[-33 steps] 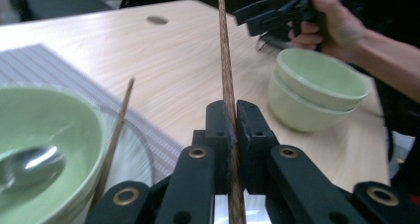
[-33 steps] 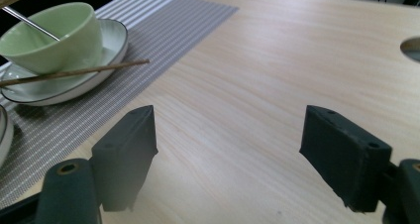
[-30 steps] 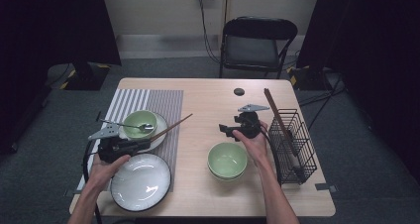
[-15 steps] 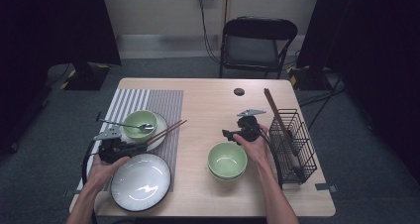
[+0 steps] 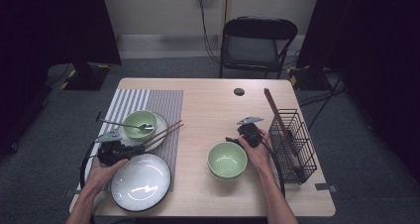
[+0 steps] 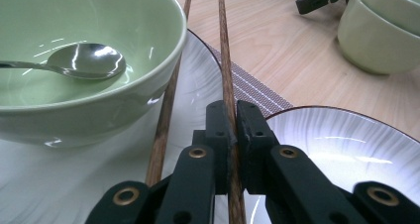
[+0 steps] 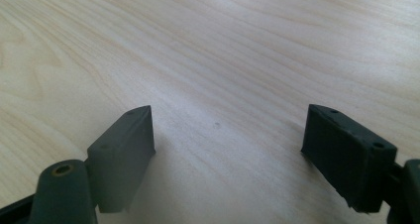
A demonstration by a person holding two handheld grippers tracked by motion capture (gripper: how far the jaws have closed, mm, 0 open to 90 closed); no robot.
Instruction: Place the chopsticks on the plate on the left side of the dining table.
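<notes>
Chopsticks [image 6: 225,60]: a brown wooden pair; we record one stick pinched between the pressed-together jaws of the left gripper [image 6: 233,130], running forward past the jaw tips, while the second stick [image 6: 168,100] lies loose just to the left of those jaws, leaning against the side of a bowl. In the high view the chopsticks [image 5: 163,133] reach up and to the right from the left gripper [image 5: 115,150], out over the striped placemat [image 5: 148,102]. Working down in size from there, we list the wooden table [image 5: 208,105], on which everything stands; the wire rack [image 5: 292,144], just right of the right gripper [image 5: 233,140] and holding a long brown stick; the large white plate [image 5: 141,182], just right of and below the left gripper, its dark rim showing under the jaws in the left gripper view [image 6: 346,140]; the stacked green bowls [image 5: 227,160], just below the right gripper and touching the person's right hand [image 5: 257,152]; the smaller plate [image 6: 59,184], ahead of the left gripper; the green bowl [image 6: 84,60] standing on it; and the metal spoon [image 6: 84,60] resting inside that bowl. We note the right gripper [image 7: 228,154] with its jaws spread wide, holding nothing, low over bare wood.
</notes>
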